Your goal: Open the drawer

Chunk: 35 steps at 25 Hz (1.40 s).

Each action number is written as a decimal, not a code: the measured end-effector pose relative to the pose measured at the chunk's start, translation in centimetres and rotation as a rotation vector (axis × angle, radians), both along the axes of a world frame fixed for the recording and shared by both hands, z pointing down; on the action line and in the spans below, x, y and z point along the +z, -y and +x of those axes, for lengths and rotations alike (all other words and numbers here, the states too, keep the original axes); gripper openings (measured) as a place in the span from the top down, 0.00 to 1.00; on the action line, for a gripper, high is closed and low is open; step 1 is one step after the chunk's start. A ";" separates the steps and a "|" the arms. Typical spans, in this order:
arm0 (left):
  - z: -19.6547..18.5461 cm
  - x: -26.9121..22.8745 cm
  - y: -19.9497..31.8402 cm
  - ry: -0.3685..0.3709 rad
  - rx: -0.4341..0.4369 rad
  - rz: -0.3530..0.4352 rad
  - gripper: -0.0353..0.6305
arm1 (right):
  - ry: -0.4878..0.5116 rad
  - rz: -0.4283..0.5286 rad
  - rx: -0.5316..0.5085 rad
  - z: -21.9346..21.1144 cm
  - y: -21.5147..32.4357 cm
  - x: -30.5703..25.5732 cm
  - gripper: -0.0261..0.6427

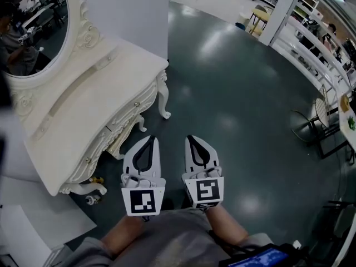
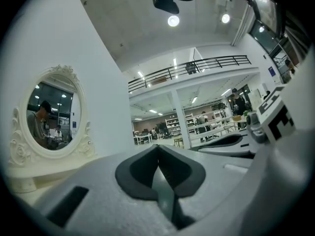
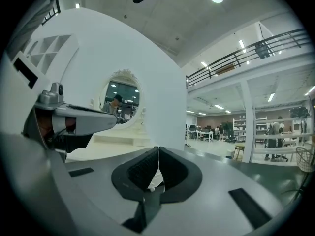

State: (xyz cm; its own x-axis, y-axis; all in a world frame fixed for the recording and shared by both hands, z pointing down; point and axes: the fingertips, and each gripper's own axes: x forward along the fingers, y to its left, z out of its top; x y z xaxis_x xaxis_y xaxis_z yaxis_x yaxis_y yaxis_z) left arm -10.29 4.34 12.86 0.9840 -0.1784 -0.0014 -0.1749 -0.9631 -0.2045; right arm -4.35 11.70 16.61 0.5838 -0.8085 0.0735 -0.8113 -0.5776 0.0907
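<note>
The left tongs [image 1: 150, 139] and right tongs [image 1: 193, 139] are hovering pressed together, empty. I reckon the reach is coming next, spreading around the drawer knob [image 1: 136, 104] ahead-left.

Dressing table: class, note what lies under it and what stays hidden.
Under the table, carved legs stand on the dark floor, and a small yellowish item lies by the near foot. The table itself covers everything further in.

Left claw [image 2: 158, 148] closed, empty; oval mirror [image 2: 54, 107] at left (person [image 2: 39, 122] reflected).
</note>
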 end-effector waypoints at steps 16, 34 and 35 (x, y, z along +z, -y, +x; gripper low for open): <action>13.0 3.8 4.0 0.120 -0.178 -0.028 0.92 | 0.091 -0.054 -0.239 12.8 6.5 4.4 0.94; 19.4 0.6 9.0 0.079 -0.499 -0.003 0.92 | 0.087 -0.013 -0.541 20.2 13.4 1.9 0.94; 19.2 0.5 9.5 0.067 -0.519 -0.009 0.92 | 0.082 -0.013 -0.553 20.1 13.8 1.7 0.94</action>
State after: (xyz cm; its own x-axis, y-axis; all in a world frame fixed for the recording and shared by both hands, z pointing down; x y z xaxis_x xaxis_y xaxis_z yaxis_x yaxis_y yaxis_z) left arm 8.88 -5.15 13.32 0.7636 -0.6427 0.0620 -0.6169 -0.7546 -0.2236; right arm 15.77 -2.10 18.33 0.0653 -0.9914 0.1131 -0.9978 -0.0635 0.0189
